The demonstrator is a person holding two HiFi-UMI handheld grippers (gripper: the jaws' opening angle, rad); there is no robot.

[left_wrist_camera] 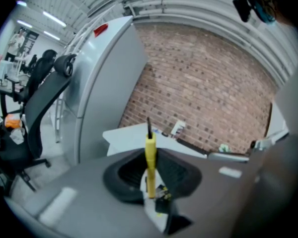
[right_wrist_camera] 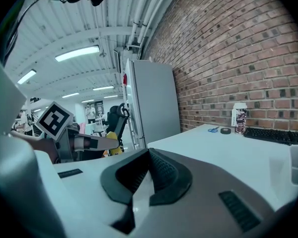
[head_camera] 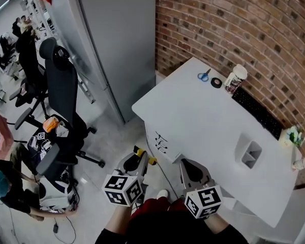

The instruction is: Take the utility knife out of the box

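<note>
while the left tongs (left_wrist_camera: 149, 178) grip the yellow utility knife (left_wrist_camera: 150, 155), the right tongs (right_wrist_camera: 149, 155) sit closed.

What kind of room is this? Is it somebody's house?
Probably an office or workroom, not a house: a white desk with a keyboard and scissors by a brick wall, and a black office chair.

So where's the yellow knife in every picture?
Head view: bottom middle, yellow knife in the left hand-held gripper.
Left gripper view: centre, upright between the jaws.
Right gripper view: left of centre, small yellow bit.
Shared landmark: the brick wall.
</note>
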